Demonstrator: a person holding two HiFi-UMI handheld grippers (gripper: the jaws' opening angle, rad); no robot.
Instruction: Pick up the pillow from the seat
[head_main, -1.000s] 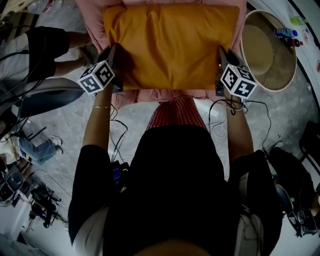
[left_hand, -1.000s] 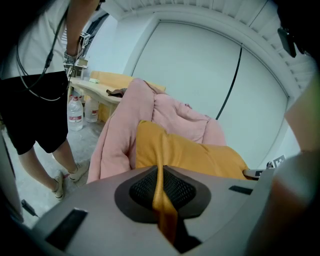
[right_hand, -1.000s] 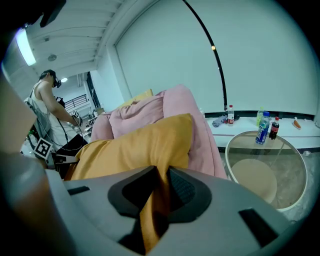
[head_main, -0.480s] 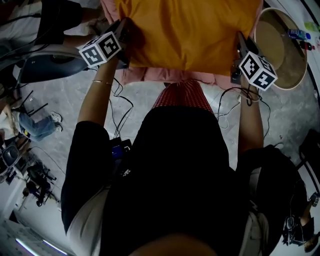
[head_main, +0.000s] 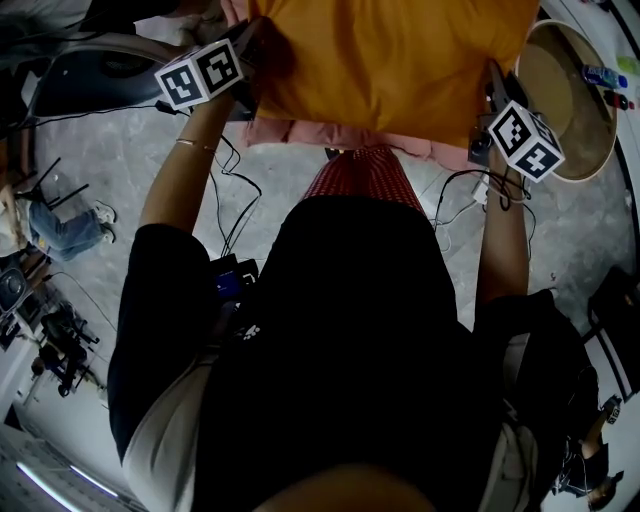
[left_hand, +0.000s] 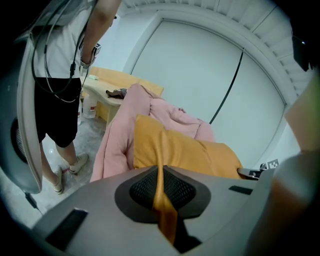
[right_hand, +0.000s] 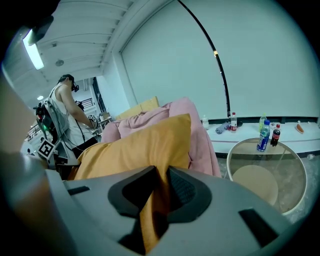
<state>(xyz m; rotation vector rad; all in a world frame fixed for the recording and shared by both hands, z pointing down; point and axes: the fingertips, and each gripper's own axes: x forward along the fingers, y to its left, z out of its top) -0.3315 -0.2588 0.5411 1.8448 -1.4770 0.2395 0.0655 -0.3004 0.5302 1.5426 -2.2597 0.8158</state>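
Step in hand: lift the orange pillow (head_main: 390, 60) clear of the pink upholstered seat (head_main: 335, 140).

Grip: left gripper (left_hand: 161, 200) has its jaws almost together, with a thin fold of the pillow's cover pinched between the pads. Right gripper (right_hand: 157, 195) stands a little wider, its jaws clamped on a thicker bunch of the same cover. Each one holds a near corner of the pillow, left and right.

Position: in the head view the pillow's near edge hangs over the seat's front edge. The gripper views show its far part against the seat's pink back. I cannot tell whether it is fully clear.

Judgement, for doing this well:
- Both holds are on fabric only, not on the filling. The left pinch is the thinner, so it is the likelier to slip. Lift smoothly, no jerks.
- Raise both hands at one rate and keep the near edge level, so the weight is shared.
- Draw the pillow up and towards the body, so its far edge peels off the seat back rather than dragging.
- On the right, stay off the round glass side table (head_main: 565, 100), which stands just beside the seat.
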